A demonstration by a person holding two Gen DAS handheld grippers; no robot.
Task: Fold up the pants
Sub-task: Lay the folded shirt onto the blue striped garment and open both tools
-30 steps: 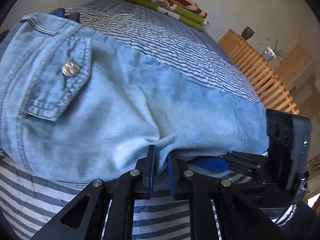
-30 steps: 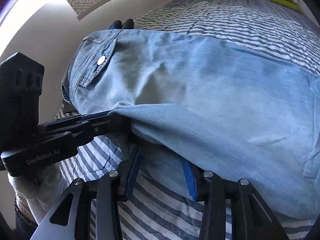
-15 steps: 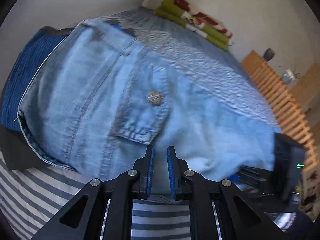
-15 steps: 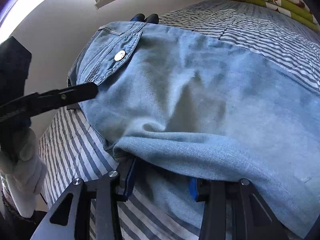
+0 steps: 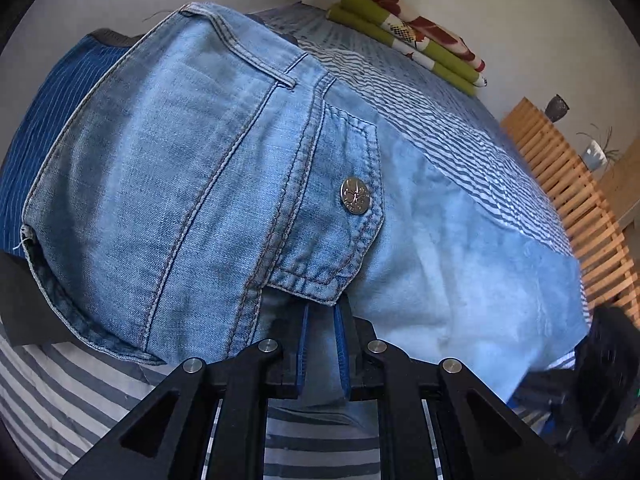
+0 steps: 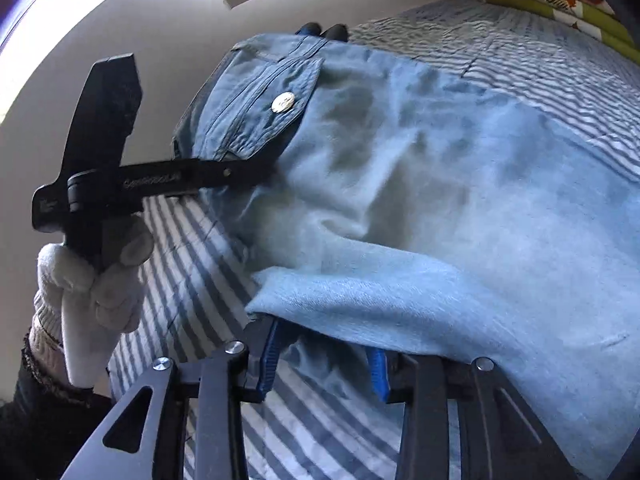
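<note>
A white-gloved hand held the left gripper, its jaws nearly together with denim between them beneath the pocket flap. The pants lay on the striped bed. The right gripper stood spread wide under a fold

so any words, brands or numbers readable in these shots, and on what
One text only: pale lettering along the side of the left tool in the right wrist view, too blurred to read.
The metal button on the pants bears an embossed pattern, no letters that I can make out.
Nothing else carries text.
</note>
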